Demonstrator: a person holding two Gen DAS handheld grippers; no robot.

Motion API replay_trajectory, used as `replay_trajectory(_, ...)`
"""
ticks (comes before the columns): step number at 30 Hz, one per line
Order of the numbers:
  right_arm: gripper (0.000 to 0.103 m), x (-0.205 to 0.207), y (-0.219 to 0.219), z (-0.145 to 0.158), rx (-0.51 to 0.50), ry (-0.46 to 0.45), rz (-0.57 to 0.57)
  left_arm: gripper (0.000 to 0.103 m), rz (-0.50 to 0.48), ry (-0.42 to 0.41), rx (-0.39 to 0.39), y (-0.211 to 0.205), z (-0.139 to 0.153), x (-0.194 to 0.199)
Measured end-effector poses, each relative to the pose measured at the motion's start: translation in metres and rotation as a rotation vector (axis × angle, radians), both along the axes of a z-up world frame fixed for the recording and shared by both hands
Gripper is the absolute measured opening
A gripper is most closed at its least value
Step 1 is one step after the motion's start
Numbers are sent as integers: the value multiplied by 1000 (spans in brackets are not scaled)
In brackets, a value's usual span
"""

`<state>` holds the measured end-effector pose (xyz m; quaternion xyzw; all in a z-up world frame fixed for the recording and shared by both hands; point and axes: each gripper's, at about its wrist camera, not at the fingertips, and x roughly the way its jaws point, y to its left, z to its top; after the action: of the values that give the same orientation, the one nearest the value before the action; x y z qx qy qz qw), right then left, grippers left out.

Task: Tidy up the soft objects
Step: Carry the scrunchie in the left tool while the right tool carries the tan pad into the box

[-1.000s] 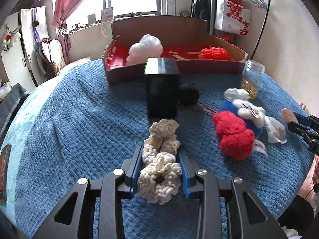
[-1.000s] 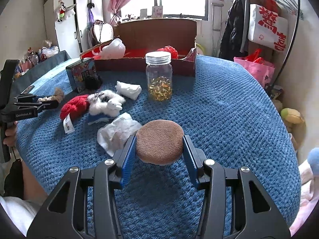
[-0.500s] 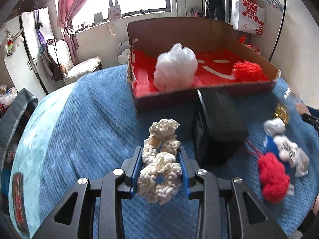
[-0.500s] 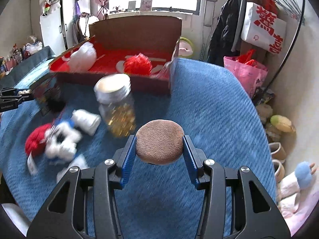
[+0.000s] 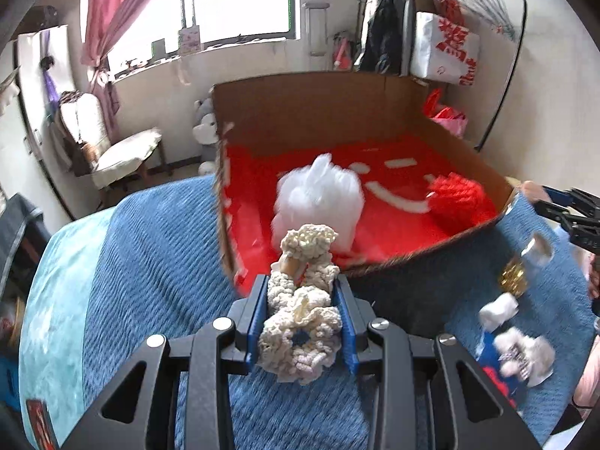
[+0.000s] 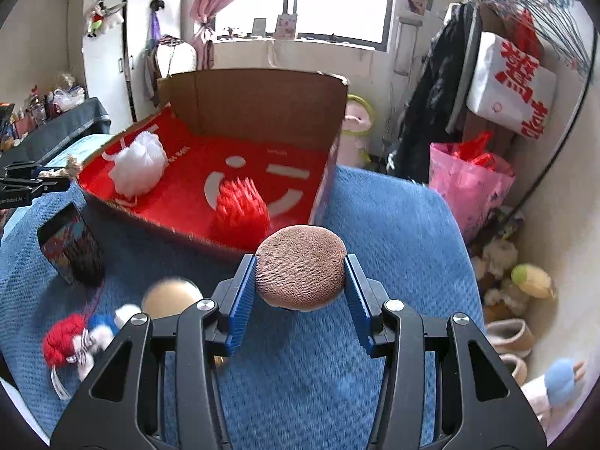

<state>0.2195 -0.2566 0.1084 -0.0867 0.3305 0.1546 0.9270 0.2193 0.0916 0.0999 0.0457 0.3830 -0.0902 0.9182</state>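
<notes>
Two soft things already lie in the cardboard box [image 5: 300,112] ahead of both jaws. Left gripper [image 5: 302,313] clamps a cream scrunchie [image 5: 300,322], right gripper [image 6: 300,292] a brown puff [image 6: 300,266]; plush toys [image 6: 75,337] remain on the bed [image 6: 375,232].

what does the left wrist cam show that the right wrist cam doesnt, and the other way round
Only the left wrist view: the left gripper shut on a cream crocheted scrunchie, and a chair by the window.
Only the right wrist view: the right gripper shut on a brown round puff, a pink bag, and plush toys on the floor.
Both: the cardboard box with red lining, holding a white mesh pouf and a red spiky ball, on the blue blanket.
</notes>
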Motion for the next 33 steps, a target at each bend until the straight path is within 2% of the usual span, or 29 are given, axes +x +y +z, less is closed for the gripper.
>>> replay_trajectory(6, 44, 20, 15, 16, 41, 0, 94, 36, -101, 9, -26, -25, 12, 22)
replay_trajectory(13, 44, 53, 53, 22, 56, 46, 300, 36, -228, 69, 2, -70, 12, 60)
replay_trajectory(18, 44, 73, 87, 12, 22, 106, 454, 36, -278, 154, 48, -92, -1, 92)
replay_trajectory(22, 44, 85, 107, 0, -26, 152, 533, 36, -301, 203, 83, -100, -10, 112)
replay_trajectory(29, 44, 102, 130, -17, -89, 234, 606, 36, -323, 281, 120, -110, -29, 134)
replay_trajectory(33, 44, 109, 139, -25, -126, 261, 622, 36, -334, 291, 161, -117, -35, 142)
